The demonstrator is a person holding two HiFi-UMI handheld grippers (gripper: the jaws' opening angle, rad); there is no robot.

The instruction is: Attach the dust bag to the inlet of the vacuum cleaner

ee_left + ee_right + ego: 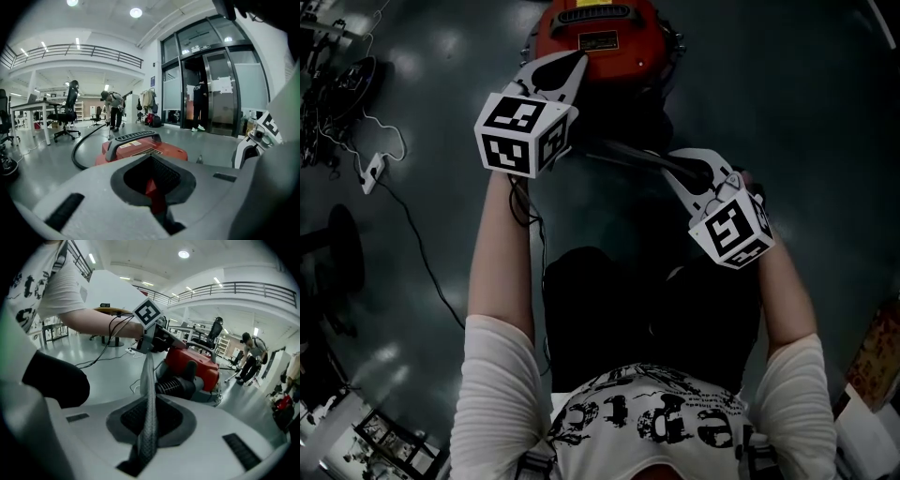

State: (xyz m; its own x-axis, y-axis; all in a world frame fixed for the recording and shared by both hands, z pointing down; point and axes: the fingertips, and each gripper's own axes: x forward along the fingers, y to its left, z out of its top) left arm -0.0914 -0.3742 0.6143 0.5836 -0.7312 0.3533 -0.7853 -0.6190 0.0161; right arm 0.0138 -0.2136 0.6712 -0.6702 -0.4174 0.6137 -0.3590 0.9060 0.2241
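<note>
dark glossy floor (787,112) fills the head view, white power strip (372,171) and cable lying at its left. red vacuum cleaner (600,42) sits on the floor straight ahead of the person, black handle on top; in the right gripper view its body (197,364) shows with a black ribbed hose (176,386) at the near end. dust bag (149,399) reads as a narrow grey mesh strip, pulled taut in the air between the two tools on the person's side of the vacuum; from above it is only a dark band (623,155). whether it touches the vacuum, cannot tell. left tool (572,66) is held over the vacuum's near edge, marker cube (523,131) behind it; jaws pressed together, a thin red sliver caught in the slit (152,187). the right gripper view shows the strip's far end running up into that tool's tip (152,341). right tool (670,167) is lower and nearer the body, jaws pinched on the strip's near end (149,427). background: office chair (68,112), and another person bent over (112,105).
</note>
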